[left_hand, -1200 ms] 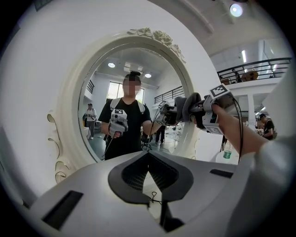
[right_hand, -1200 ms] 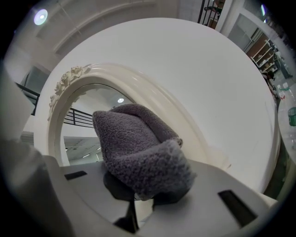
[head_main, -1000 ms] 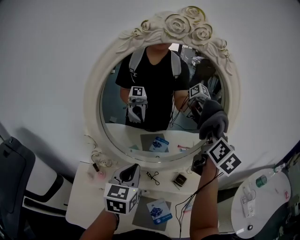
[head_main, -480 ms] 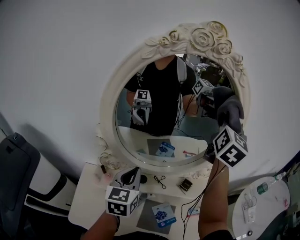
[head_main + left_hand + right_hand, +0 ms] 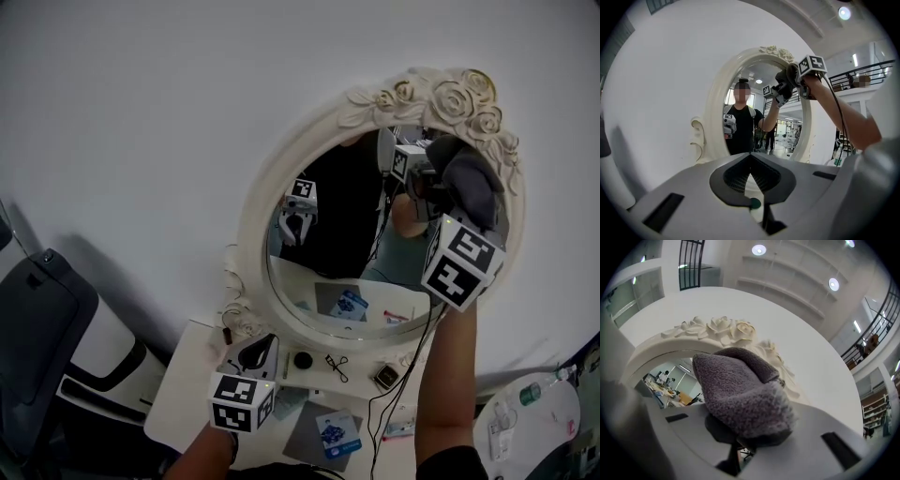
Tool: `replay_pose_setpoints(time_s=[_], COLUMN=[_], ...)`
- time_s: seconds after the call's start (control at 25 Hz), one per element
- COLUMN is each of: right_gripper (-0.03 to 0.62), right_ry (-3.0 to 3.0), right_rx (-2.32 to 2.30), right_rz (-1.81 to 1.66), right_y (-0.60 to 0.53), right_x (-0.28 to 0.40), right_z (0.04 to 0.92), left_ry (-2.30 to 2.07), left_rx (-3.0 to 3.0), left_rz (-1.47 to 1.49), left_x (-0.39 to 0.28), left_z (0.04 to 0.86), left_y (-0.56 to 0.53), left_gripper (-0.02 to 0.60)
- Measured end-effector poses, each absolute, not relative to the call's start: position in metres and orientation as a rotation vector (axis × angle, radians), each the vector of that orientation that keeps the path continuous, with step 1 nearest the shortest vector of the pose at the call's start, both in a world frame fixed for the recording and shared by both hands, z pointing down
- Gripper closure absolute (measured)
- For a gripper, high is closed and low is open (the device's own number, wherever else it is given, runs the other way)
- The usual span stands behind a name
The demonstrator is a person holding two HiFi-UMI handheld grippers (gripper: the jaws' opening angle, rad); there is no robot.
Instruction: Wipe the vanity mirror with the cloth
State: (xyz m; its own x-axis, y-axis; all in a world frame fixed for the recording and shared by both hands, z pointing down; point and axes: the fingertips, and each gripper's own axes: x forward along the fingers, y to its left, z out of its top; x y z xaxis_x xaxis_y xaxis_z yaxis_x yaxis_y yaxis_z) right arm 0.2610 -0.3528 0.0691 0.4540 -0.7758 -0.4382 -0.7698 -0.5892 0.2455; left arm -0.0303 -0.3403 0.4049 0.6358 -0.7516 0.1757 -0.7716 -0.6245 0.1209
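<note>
An oval vanity mirror [image 5: 370,234] in a white frame with carved roses [image 5: 441,94] hangs on the white wall. My right gripper [image 5: 457,194] is shut on a grey fluffy cloth [image 5: 471,180], which is pressed to the glass at the upper right, just under the roses. The right gripper view has the cloth [image 5: 740,390] bunched over the jaws, hiding their tips, with the roses [image 5: 722,329] behind. My left gripper [image 5: 266,341] hovers low over the vanity table, shut and empty. From the left gripper view [image 5: 750,157] the mirror [image 5: 759,122] and the cloth [image 5: 787,77] lie ahead.
The white vanity table [image 5: 187,394] carries a blue card on a grey mat [image 5: 336,433], an eyelash curler [image 5: 337,366], a black round object [image 5: 302,360] and a small box [image 5: 385,377]. A dark chair [image 5: 37,328] stands at left. A round white side table [image 5: 534,417] sits lower right.
My right gripper has carried the cloth up the mirror's right side to just under the roses. The head view has swung left. The left gripper has stayed low.
</note>
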Motion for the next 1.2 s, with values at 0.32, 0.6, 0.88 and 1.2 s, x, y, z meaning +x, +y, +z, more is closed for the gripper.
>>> replay_pose_setpoints(time_s=[0.32, 0.6, 0.88, 1.2], right_gripper=[0.559, 0.559, 0.559, 0.559], right_ry=[-1.398, -1.472, -1.592, -1.505], right_rx=[2.512, 2.296, 2.083, 1.836], right_rz=[-0.967, -1.010, -0.997, -1.219], right_y=[-0.377, -0.405, -0.434, -0.446], right_x=[0.196, 0.124, 0.047, 0.010], right_z=[0.048, 0.073, 0.145, 0.202], left_ry=[-1.318, -1.361, -1.391, -1.454], left_rx=[2.627, 2.596, 2.562, 2.507], left_rz=[0.130, 0.092, 0.081, 0.048], left_x=[-0.062, -0.082, -0.096, -0.125], left_z=[0.406, 0.403, 0.408, 0.405], left_y=[-0.343, -0.344, -0.344, -0.348], left_gripper=[0.575, 0.575, 0.575, 0.575])
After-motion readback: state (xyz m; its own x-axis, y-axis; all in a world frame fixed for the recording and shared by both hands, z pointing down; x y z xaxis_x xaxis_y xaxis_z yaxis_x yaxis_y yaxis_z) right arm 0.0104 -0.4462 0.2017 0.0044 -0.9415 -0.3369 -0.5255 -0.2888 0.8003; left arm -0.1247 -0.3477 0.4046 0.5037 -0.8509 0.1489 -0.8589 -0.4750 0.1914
